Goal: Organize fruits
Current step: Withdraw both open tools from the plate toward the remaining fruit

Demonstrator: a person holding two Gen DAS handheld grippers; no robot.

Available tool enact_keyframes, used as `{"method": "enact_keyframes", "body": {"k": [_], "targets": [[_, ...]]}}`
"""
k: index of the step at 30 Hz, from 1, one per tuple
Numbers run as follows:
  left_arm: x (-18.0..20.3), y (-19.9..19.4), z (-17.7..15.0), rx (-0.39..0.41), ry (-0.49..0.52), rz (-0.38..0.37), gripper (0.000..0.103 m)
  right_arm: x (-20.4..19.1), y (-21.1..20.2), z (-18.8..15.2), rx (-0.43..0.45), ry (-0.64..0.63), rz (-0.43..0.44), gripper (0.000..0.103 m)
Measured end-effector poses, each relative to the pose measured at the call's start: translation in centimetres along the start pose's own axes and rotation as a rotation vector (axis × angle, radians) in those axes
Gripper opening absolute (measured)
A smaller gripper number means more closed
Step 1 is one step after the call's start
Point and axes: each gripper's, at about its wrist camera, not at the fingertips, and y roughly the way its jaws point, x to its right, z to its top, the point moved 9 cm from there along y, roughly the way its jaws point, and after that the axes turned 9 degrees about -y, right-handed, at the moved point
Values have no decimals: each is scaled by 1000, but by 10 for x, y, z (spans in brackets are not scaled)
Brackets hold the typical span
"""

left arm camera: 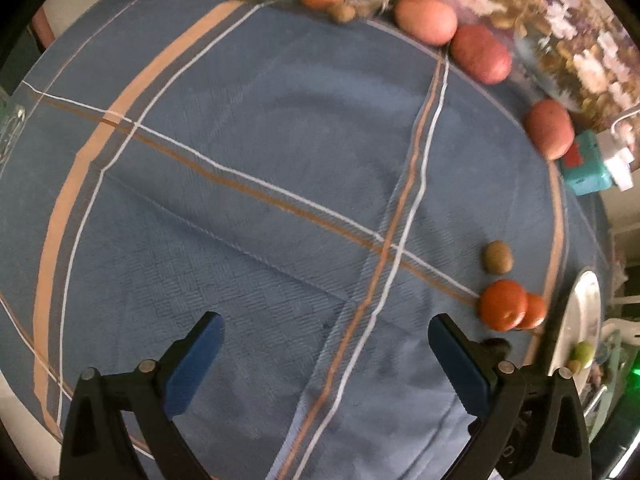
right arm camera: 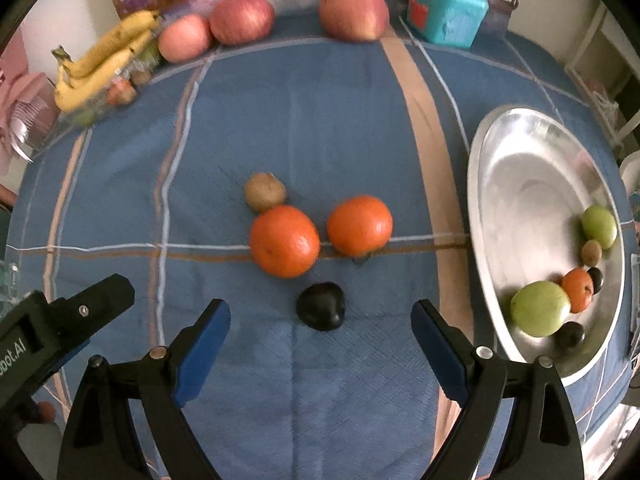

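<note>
Between the right gripper's (right arm camera: 320, 344) released jaws lies a dark plum (right arm camera: 321, 306); left gripper (left arm camera: 326, 354) likewise released.

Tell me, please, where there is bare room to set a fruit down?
The metal plate is bare in its upper left half; its lower right is crowded. The cloth between the apples and the oranges lies free.

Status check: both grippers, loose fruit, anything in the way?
Left hand-held gripper and right hand-held gripper open, empty. Dark plum, two oranges, kiwi loose beside metal plate. Nothing blocking the plum.
</note>
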Motion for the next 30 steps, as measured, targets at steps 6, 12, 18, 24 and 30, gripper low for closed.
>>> {"method": "enact_keyframes", "body": {"k": [6, 12, 18, 24, 30], "targets": [[0, 9, -1, -14, 18, 19, 103, 4, 17, 0, -24, 9, -20, 92], [5, 15, 3, -21, 19, 20, 103, 2, 31, 3, -44, -27, -39, 95], [6, 17, 4, -24, 17, 16, 103, -8, 37, 7, -29, -44, -33, 103], [6, 18, 3, -30, 25, 13, 103, -16, 33, -1, 86, -53, -51, 103], [9, 18, 2, -25, 23, 11, 103, -19, 32, -11, 67, -73, -38, 103]]}}
